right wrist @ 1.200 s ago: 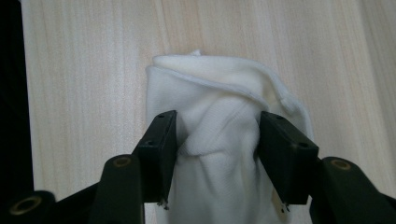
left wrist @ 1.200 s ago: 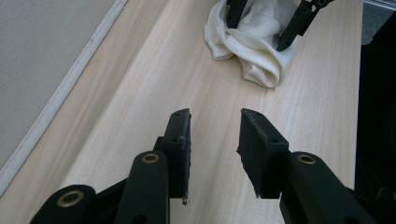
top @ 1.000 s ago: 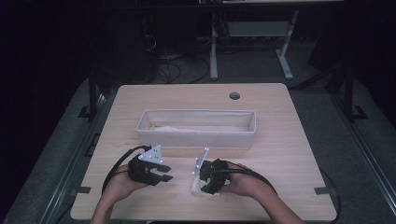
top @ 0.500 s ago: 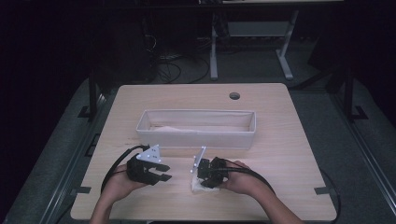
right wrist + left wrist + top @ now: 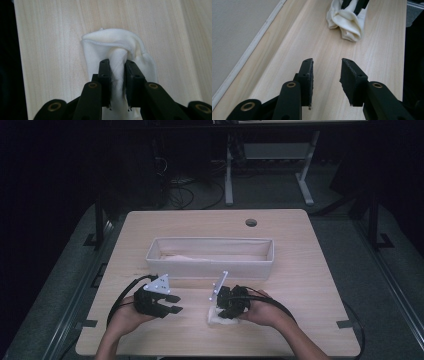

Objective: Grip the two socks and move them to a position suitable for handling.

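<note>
Right gripper (image 5: 117, 65) has just been closing and now pinches a raised fold of the cloth (image 5: 117, 50) between its pads — jaws nearly together, white fabric bunched in the gap. The cloth lies on the table (image 5: 50, 37), a small crumpled white piece with a stitched hem along one edge. In the right gripper view its long axis runs away from the jaws, the hemmed end pointing up the frame and the rest trailing back under the gripper.

In the high view the right gripper (image 5: 227, 305) sits on the near part of the table (image 5: 310, 270), right of centre, with the cloth (image 5: 220, 319) a pale lump under it; shape and direction can't be read there. That view adds the layout: a long white tray (image 5: 210, 265) lies crosswise just beyond both grippers, and a round hole (image 5: 251, 222) sits near the far edge.

Left gripper (image 5: 327, 75) — jaws spread, nothing between them, only bare wood under the gap. In the high view the left gripper (image 5: 167, 302) rests left of the cloth, apart from it, pointing toward it. The left gripper view shows the cloth (image 5: 347, 22) from the side: a rolled bundle with its rounded end toward this gripper and the other gripper's jaws biting its far end. The fold itself shows best from the right gripper view.
</note>
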